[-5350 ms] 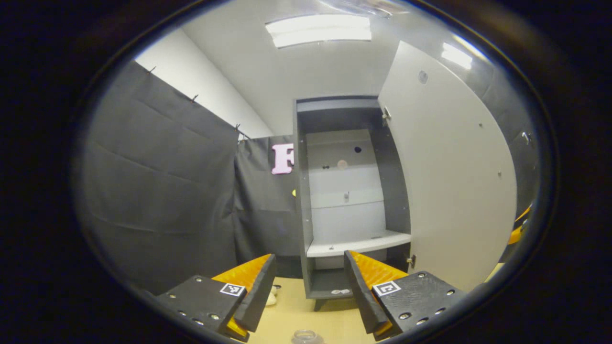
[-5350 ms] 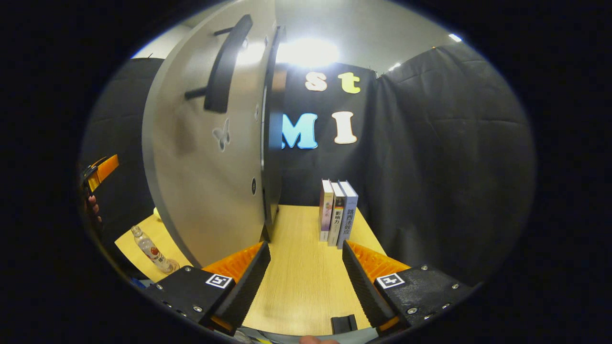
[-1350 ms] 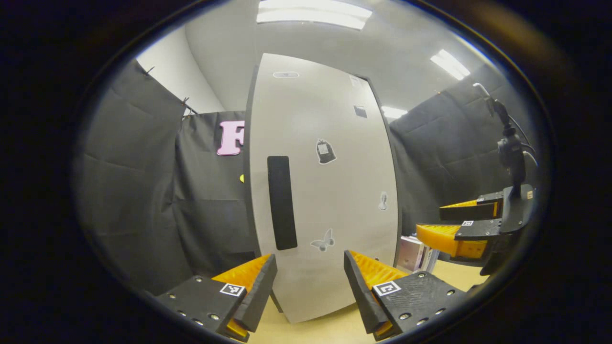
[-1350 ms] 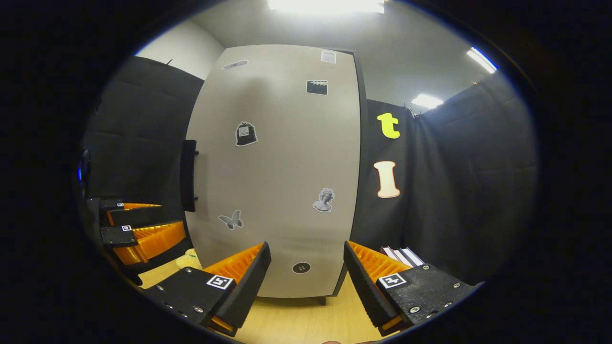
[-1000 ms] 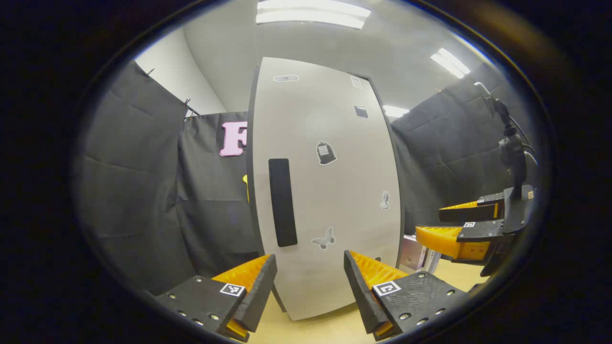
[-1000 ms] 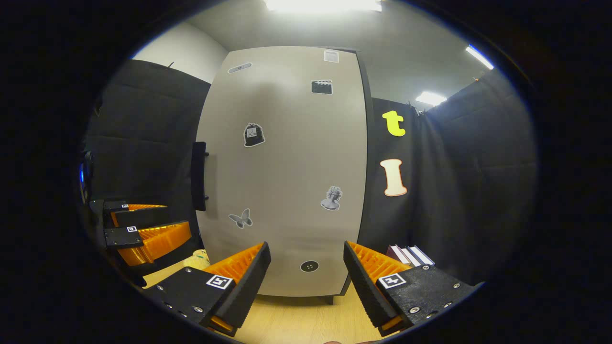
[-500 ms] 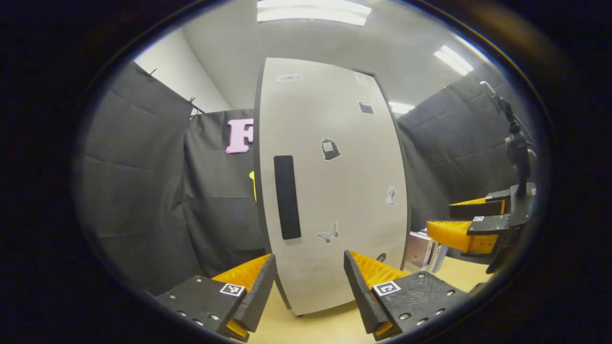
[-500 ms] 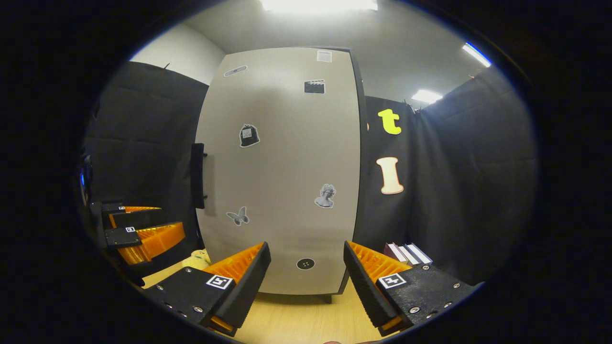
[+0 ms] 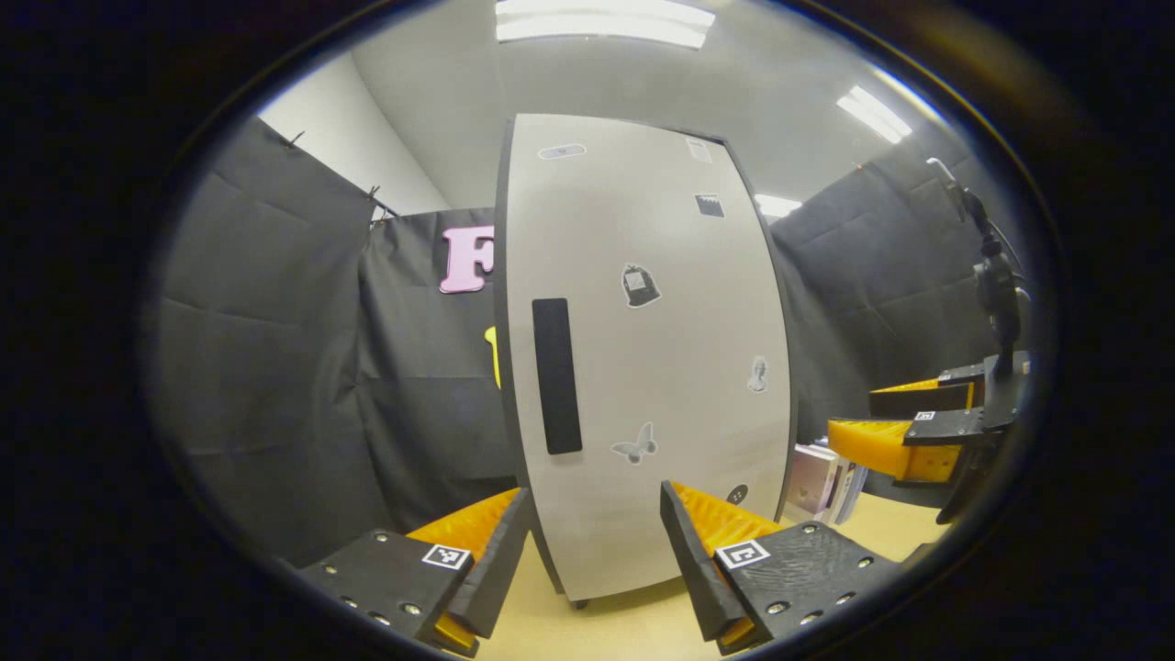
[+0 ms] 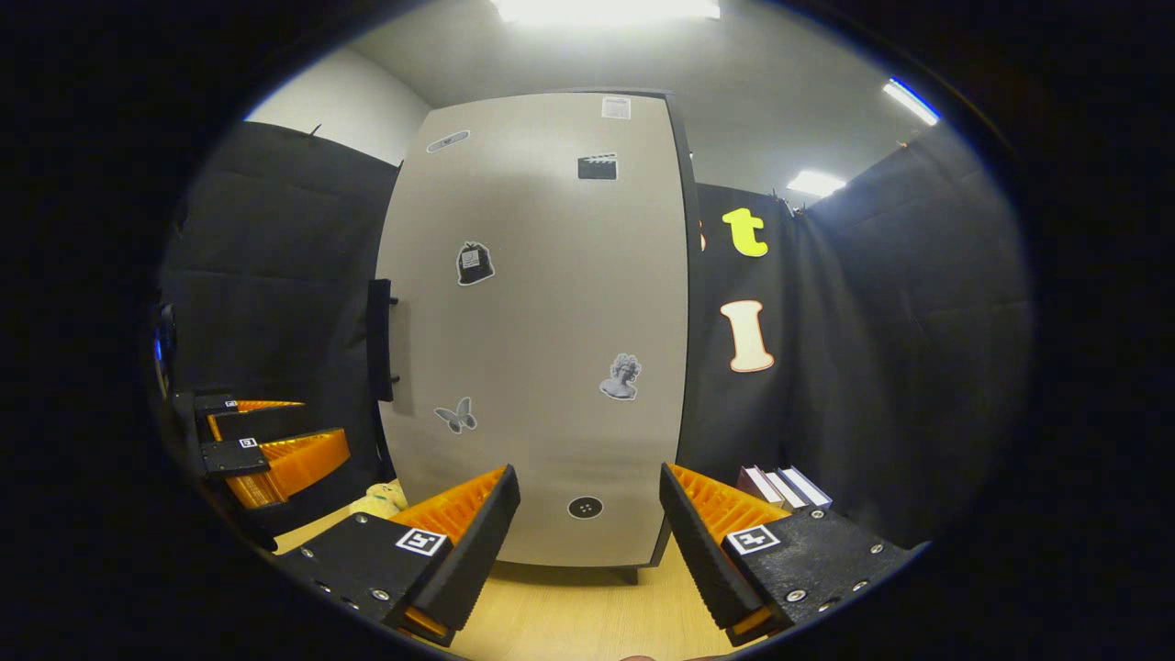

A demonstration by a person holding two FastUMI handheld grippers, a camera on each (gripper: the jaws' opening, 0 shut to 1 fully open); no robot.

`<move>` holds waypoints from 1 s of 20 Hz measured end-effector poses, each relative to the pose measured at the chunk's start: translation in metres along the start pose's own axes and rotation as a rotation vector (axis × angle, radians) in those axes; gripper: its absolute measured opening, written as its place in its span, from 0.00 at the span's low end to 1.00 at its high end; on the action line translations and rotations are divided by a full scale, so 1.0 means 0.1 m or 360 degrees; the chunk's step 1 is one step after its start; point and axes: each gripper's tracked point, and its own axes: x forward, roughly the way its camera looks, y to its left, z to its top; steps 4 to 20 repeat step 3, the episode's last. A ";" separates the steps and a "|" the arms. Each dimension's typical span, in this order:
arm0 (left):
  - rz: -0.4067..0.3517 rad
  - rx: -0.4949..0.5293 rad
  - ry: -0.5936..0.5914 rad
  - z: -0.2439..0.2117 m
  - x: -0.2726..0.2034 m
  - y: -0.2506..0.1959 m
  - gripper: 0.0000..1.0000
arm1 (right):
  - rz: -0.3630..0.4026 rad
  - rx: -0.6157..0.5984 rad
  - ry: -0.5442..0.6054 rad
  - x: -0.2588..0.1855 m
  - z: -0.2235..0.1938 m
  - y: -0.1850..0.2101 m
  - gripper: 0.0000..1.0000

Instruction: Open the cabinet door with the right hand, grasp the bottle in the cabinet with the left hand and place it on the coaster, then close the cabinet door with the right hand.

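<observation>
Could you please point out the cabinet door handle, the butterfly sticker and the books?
cabinet door handle (image 9: 556, 375): left gripper view, middle of the bar.
butterfly sticker (image 10: 456, 415): right gripper view, its centre.
books (image 10: 785, 487): right gripper view, top edges.

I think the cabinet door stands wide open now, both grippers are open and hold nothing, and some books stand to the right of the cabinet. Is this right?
Not fully. The cabinet door is closed, flat against the cabinet front, as the right gripper view shows. The rest holds: the left gripper and the right gripper are open and hold nothing, and the books stand to the right of the cabinet.
</observation>
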 end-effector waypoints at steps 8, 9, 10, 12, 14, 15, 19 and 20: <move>0.0000 0.0003 -0.0001 0.00 0.01 0.00 0.86 | -0.0008 0.0006 0.0004 0.00 -0.01 -0.01 0.95; 0.0000 0.0003 -0.0001 0.00 0.01 0.00 0.86 | -0.0008 0.0006 0.0004 0.00 -0.01 -0.01 0.95; 0.0000 0.0003 -0.0001 0.00 0.01 0.00 0.86 | -0.0008 0.0006 0.0004 0.00 -0.01 -0.01 0.95; 0.0000 0.0003 -0.0001 0.00 0.01 0.00 0.86 | -0.0008 0.0006 0.0004 0.00 -0.01 -0.01 0.95; 0.0000 0.0003 -0.0001 0.00 0.01 0.00 0.86 | -0.0008 0.0006 0.0004 0.00 -0.01 -0.01 0.95; 0.0000 0.0003 -0.0001 0.00 0.01 0.00 0.86 | -0.0008 0.0006 0.0004 0.00 -0.01 -0.01 0.95; 0.0000 0.0003 -0.0001 0.00 0.01 0.00 0.86 | -0.0008 0.0006 0.0004 0.00 -0.01 -0.01 0.95; 0.0000 0.0003 -0.0001 0.00 0.01 0.00 0.86 | -0.0008 0.0006 0.0004 0.00 -0.01 -0.01 0.95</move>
